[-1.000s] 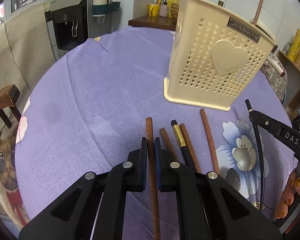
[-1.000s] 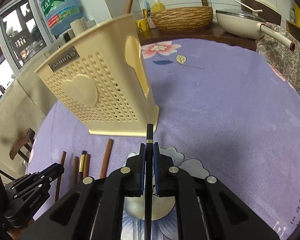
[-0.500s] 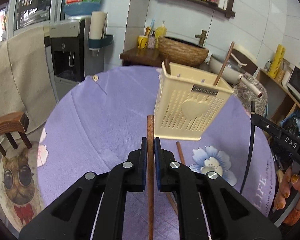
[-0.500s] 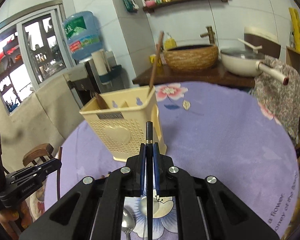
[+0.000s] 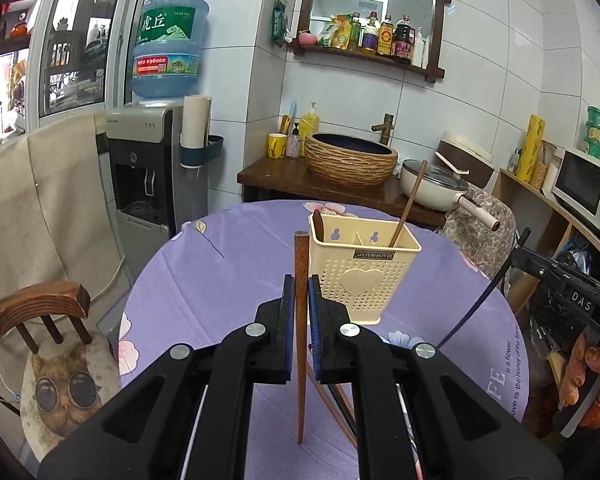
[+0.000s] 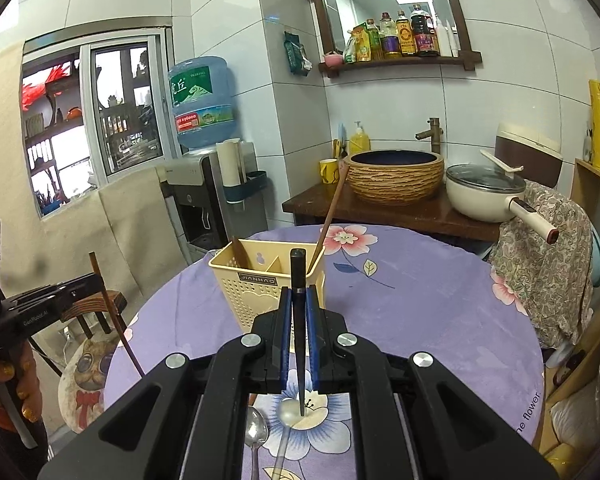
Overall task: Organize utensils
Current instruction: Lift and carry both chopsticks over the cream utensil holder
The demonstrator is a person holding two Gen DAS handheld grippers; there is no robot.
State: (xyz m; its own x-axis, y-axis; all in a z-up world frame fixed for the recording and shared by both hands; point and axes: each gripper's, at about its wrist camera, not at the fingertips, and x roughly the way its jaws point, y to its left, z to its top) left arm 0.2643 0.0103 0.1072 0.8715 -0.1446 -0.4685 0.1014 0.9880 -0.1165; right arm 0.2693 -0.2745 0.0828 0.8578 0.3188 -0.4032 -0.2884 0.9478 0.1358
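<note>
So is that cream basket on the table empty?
Not empty. The cream basket stands upright with two brown wooden sticks poking from its compartments; what lies deeper inside cannot be seen.

The metal spoon (image 6: 256, 434) on the purple flowered tablecloth (image 6: 420, 300) is partly covered by the black right gripper (image 6: 299, 300). The loose wooden chopsticks (image 5: 332, 396) disappear beneath the black left gripper (image 5: 300, 292).

Cream utensil basket (image 5: 362, 276) plate: "JIANHAO". Water jug (image 5: 168, 46): "虎丘", red label "96000". Right claw (image 5: 518, 254) body: "DAS". Tablecloth (image 5: 220, 276) edge: "is a flower".
</note>
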